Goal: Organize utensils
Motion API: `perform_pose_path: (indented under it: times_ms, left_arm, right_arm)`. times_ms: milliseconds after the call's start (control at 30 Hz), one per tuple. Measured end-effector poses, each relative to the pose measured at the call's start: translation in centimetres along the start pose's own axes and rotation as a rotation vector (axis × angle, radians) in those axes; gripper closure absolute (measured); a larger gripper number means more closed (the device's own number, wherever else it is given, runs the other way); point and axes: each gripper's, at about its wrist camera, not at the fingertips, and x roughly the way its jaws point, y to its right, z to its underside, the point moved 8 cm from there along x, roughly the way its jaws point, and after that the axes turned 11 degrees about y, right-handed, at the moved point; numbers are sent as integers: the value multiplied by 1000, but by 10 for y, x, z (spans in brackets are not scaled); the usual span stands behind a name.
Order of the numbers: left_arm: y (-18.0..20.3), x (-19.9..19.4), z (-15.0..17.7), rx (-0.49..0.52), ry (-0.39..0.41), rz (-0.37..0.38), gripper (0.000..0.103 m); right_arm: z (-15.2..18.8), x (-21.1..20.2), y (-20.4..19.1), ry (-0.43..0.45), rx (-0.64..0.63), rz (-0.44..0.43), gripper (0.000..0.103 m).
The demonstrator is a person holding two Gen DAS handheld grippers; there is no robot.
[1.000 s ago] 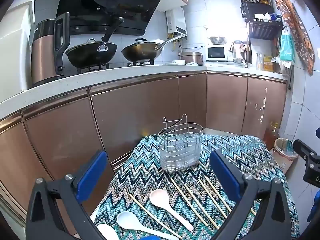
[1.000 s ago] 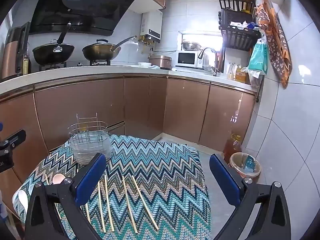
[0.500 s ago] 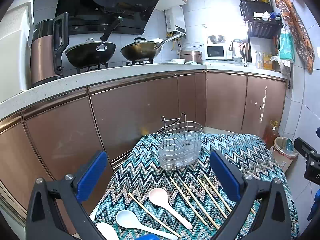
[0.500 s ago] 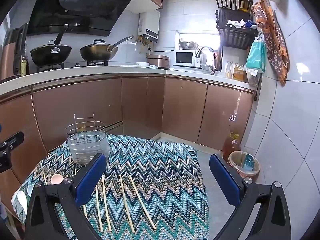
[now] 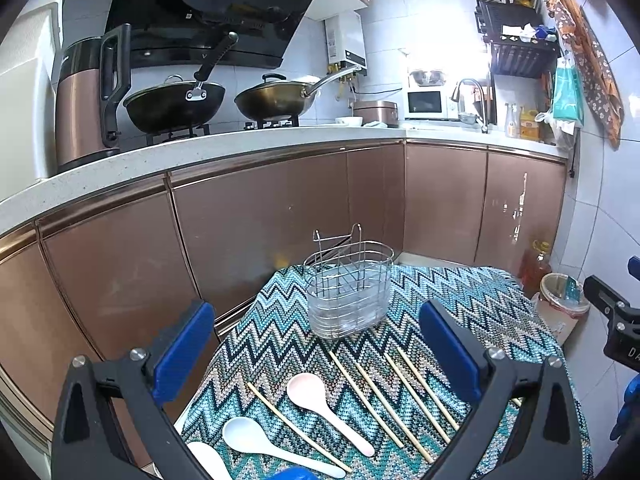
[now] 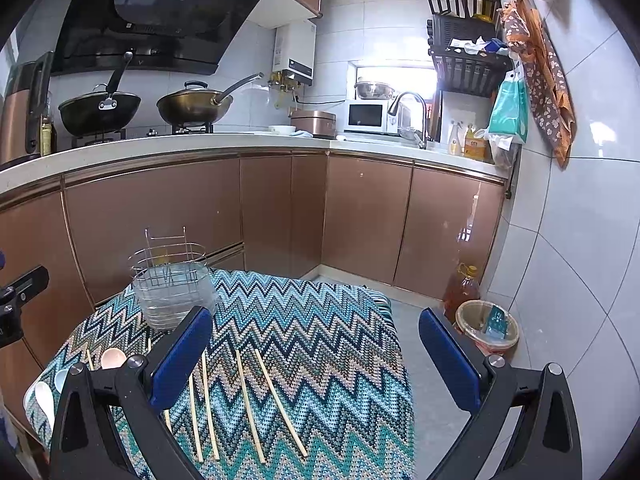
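Observation:
A wire utensil caddy [image 5: 347, 288] [image 6: 172, 288] stands upright at the far side of a small table with a zigzag cloth [image 5: 472, 304] [image 6: 320, 328]. Nearer lie several wooden chopsticks [image 5: 416, 396] [image 6: 248, 404], a pink spoon [image 5: 320, 404] [image 6: 114, 358] and white spoons [image 5: 264, 444] [image 6: 44, 396]. My left gripper [image 5: 316, 360] hovers open above the spoons and chopsticks, holding nothing. My right gripper [image 6: 316, 360] is open over the cloth's right part, empty, with the chopsticks by its left finger [image 6: 180, 356].
Bronze cabinets and a white counter [image 5: 240, 140] with two woks stand behind the table. On the floor to the right are an oil bottle [image 6: 462, 288] and a small bin [image 6: 488, 330]. A tiled wall closes the right side.
Both views drift slightly: the caddy and utensils sit a little further left and lower than a second ago. Both grippers stay open and empty.

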Motion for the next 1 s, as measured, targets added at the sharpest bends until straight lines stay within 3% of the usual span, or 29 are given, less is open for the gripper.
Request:
perform_pose_path:
  times_ms: [633,1000]
  left_arm:
    - [9,-17,-6,31,-3,6,0]
    - [10,-46,-19,65,43,-10,0]
  right_arm:
    - [-7,-24,6,44,32,-51,0]
    - [-17,-51,11,95,24,-55,0]
